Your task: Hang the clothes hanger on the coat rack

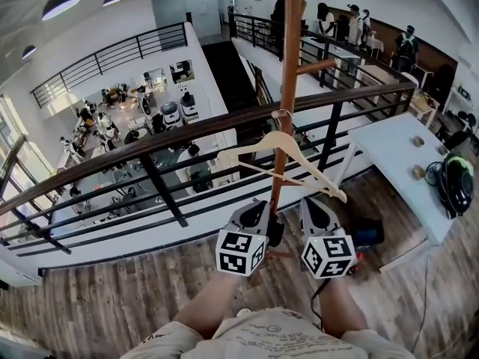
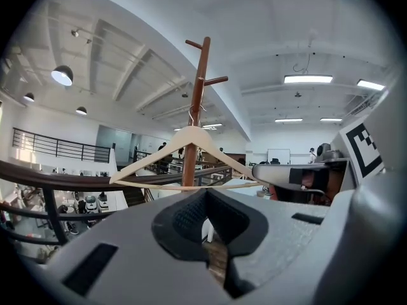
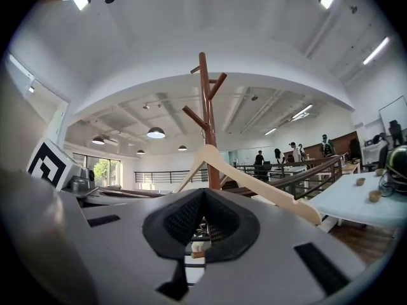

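Observation:
A pale wooden clothes hanger (image 1: 283, 154) hangs by its metal hook on a peg of the brown coat rack pole (image 1: 289, 88); nothing holds it. My left gripper (image 1: 260, 217) and right gripper (image 1: 313, 211) sit side by side just below it, near the pole's base, both shut and empty. In the left gripper view the hanger (image 2: 191, 136) hangs on the rack (image 2: 196, 100) ahead of my shut left gripper (image 2: 207, 220). The right gripper view shows the hanger (image 3: 254, 184) on the rack (image 3: 206, 116) beyond my shut right gripper (image 3: 200, 226).
A dark metal railing (image 1: 172, 144) runs right behind the rack, with an open lower floor beyond it. A white table (image 1: 397, 167) stands to the right with a black headset and cables (image 1: 455, 179). Several people stand at the far back right.

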Demonstrator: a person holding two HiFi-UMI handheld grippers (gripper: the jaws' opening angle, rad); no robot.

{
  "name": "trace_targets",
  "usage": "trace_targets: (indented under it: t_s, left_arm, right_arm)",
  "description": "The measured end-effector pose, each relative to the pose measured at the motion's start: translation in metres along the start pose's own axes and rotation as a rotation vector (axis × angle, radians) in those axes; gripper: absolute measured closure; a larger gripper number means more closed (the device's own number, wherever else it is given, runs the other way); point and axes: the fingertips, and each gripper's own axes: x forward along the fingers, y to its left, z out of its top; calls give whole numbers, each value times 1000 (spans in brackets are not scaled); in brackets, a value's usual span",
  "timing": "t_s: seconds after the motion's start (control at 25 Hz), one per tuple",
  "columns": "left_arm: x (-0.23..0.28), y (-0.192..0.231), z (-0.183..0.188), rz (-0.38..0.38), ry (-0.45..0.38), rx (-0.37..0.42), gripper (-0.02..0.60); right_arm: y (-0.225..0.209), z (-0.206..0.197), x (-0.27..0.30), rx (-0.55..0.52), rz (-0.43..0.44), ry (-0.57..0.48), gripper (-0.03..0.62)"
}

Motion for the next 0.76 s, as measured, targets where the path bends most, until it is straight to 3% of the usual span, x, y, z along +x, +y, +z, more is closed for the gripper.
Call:
trace_targets:
  t_s: [0.76]
  left_arm:
    - [6, -1, -10, -14, 15, 16, 578]
  right_arm:
    - [2, -7, 8, 26, 14, -1, 592]
